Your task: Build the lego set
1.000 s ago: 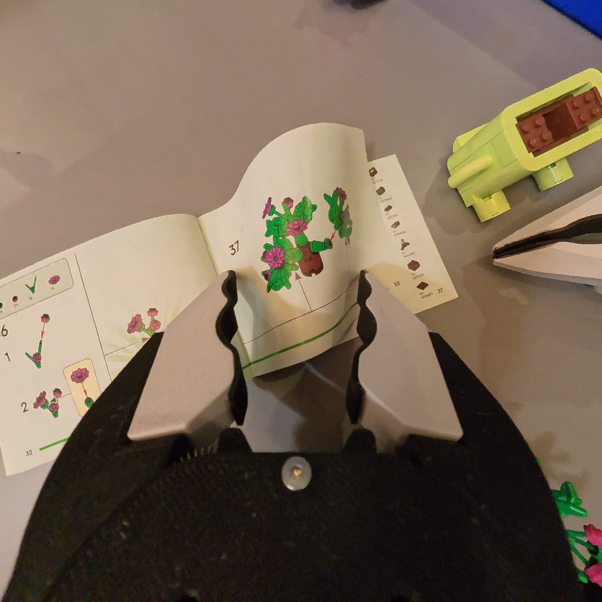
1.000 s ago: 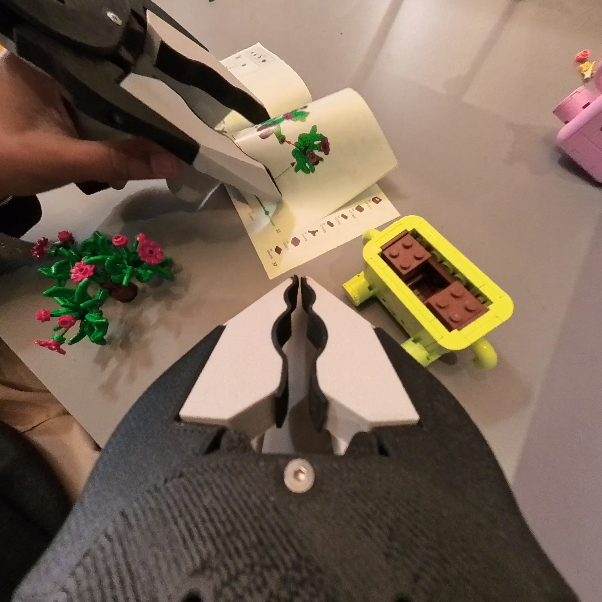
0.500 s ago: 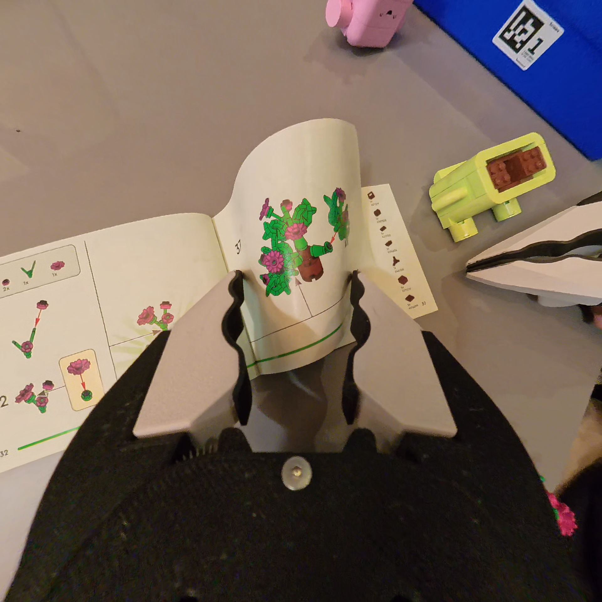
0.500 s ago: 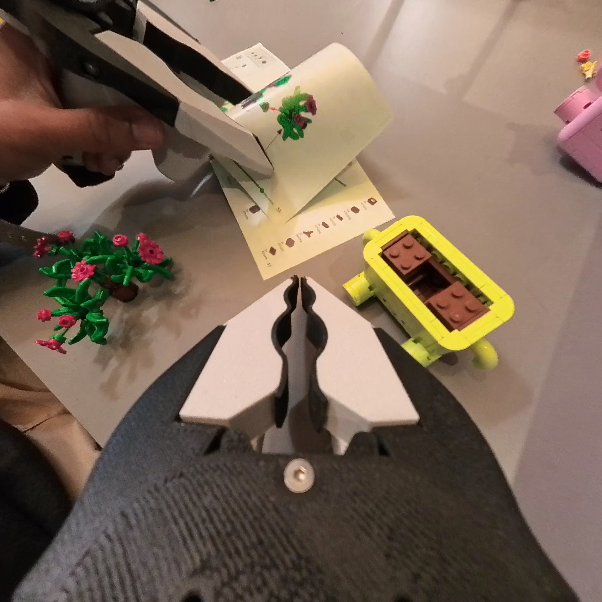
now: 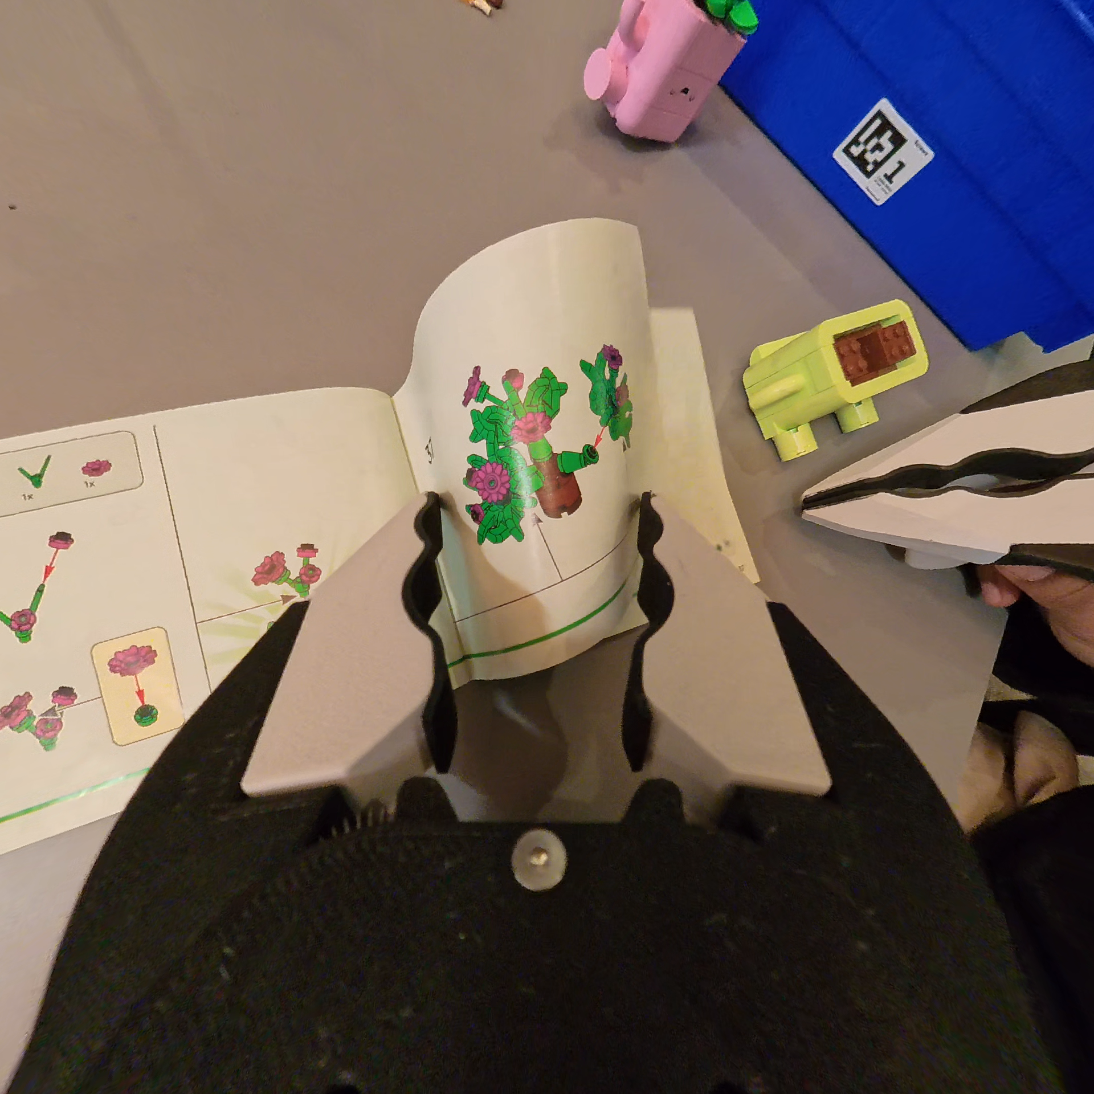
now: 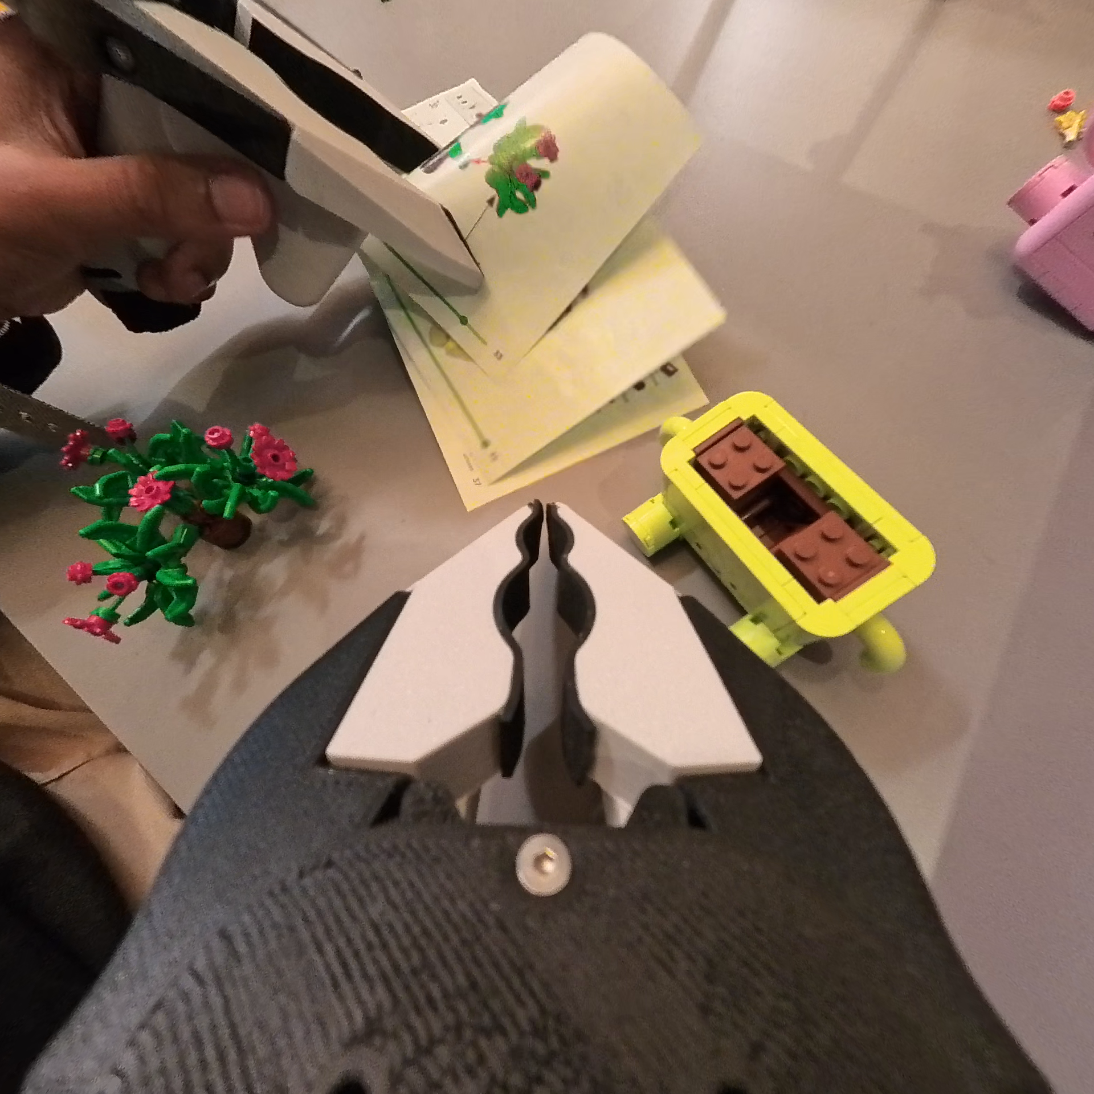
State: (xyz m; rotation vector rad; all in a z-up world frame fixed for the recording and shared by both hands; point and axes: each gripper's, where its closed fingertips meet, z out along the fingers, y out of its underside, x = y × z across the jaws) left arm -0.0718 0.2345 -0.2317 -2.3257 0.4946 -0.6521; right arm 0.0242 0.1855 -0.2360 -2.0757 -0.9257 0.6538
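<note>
Left gripper [image 5: 539,503] spread wide around a curled booklet [image 5: 533,379] page, right gripper [image 6: 544,508] closed empty, lime planter [image 6: 787,521] with brown bricks, flower sprig [image 6: 171,509] lying flat

Blue bin [image 5: 947,148] with white tag [image 5: 882,151] at far right on grey table [image 5: 237,207].

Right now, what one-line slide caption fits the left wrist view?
Open left gripper lifting a curled page of the instruction booklet, lime planter beside it on the grey table.
</note>
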